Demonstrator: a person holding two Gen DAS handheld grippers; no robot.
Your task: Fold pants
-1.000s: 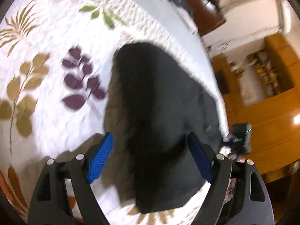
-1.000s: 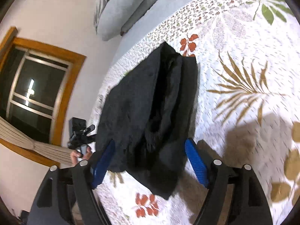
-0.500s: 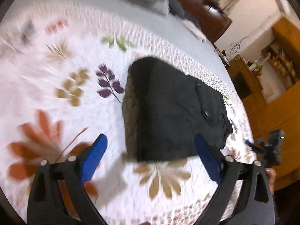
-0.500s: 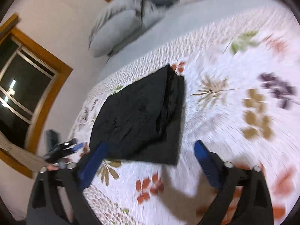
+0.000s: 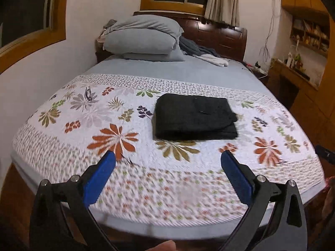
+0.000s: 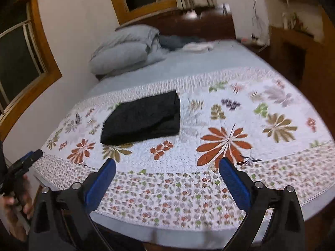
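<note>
Folded black pants [image 5: 193, 117] on floral quilt [image 5: 117, 138]; both grippers' fingers apart, empty.

Folded pants on quilt, both grippers well back of them.

Black folded pants [image 5: 193, 117] lie on the floral quilted bedspread [image 5: 117, 138], mid-bed. Grey stacked pillows [image 5: 144, 37] sit behind them at the dark wooden headboard [image 5: 219, 35]. Left gripper [image 5: 167, 174] and right gripper [image 6: 167, 176] hang over the near bed edge, apart from the pants.
</note>
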